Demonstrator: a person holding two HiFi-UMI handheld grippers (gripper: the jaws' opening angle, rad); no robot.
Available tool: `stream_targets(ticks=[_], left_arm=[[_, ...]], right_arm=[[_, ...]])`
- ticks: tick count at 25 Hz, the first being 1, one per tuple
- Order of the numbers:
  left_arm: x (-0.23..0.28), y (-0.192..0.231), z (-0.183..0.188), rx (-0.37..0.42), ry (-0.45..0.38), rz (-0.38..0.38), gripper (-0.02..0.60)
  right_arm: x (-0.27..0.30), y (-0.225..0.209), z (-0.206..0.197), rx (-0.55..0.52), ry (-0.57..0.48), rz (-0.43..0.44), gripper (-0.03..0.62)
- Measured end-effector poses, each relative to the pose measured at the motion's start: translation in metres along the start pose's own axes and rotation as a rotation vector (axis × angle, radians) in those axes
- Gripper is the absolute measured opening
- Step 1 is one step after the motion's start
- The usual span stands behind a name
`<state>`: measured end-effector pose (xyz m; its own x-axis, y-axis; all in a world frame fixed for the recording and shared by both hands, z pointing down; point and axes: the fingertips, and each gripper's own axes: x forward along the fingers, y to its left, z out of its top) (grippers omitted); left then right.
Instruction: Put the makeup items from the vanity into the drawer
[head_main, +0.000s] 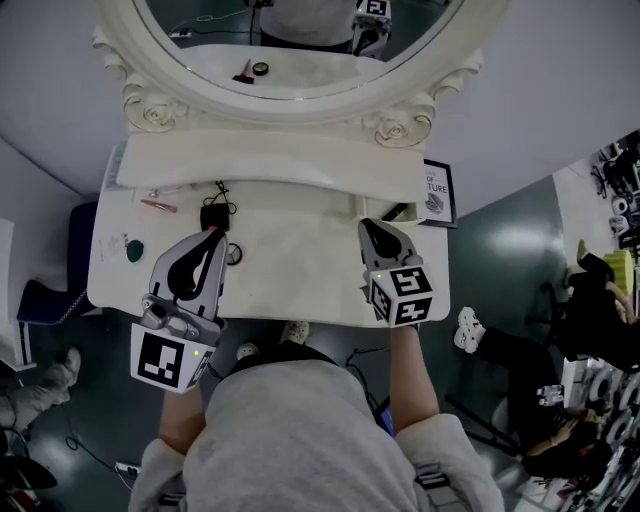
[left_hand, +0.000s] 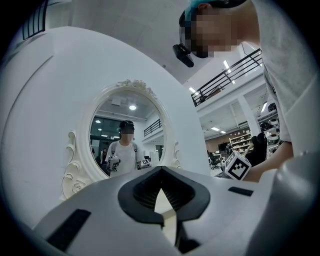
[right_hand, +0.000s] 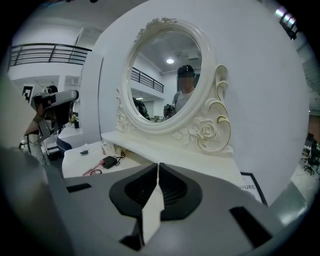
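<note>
Closest below my head camera is my grey sweatshirt, and both arms reach forward from it over the cream vanity surface. My left hand-held gripper comes in from the lower left and points about level toward the oval mirror, with its marker cube nearest my body. In its own view its jaws are pressed together at the tips, and I see nothing between them. Its tips sit right beside a small black box with a cord, though I cannot tell whether they touch it. A small round item lies on the surface just right of this gripper's body. My right forearm is bare and stretched straight ahead. The right hand-held gripper tilts nose-down over the right part of the surface, with its marker cube above the front edge. Its jaws are also pressed together, with nothing that I can make out pinched in them. A slim dark item lies just beyond its tips. The other makeup items rest on the left part of the surface: a pink stick and a dark green round piece, both well apart from the right gripper. A framed print leans by the wall at the vanity's right end.
</note>
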<state>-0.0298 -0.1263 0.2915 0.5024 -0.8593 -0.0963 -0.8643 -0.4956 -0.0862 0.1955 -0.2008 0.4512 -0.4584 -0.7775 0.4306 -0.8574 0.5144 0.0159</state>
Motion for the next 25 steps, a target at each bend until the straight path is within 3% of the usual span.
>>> stream_targets(ticks=[25], left_arm=[[-0.055,0.0,0.028,-0.013,-0.048,-0.032,0.012]], right_arm=[[-0.087,0.102,0.069,-0.021,-0.237,0.017,0.028]])
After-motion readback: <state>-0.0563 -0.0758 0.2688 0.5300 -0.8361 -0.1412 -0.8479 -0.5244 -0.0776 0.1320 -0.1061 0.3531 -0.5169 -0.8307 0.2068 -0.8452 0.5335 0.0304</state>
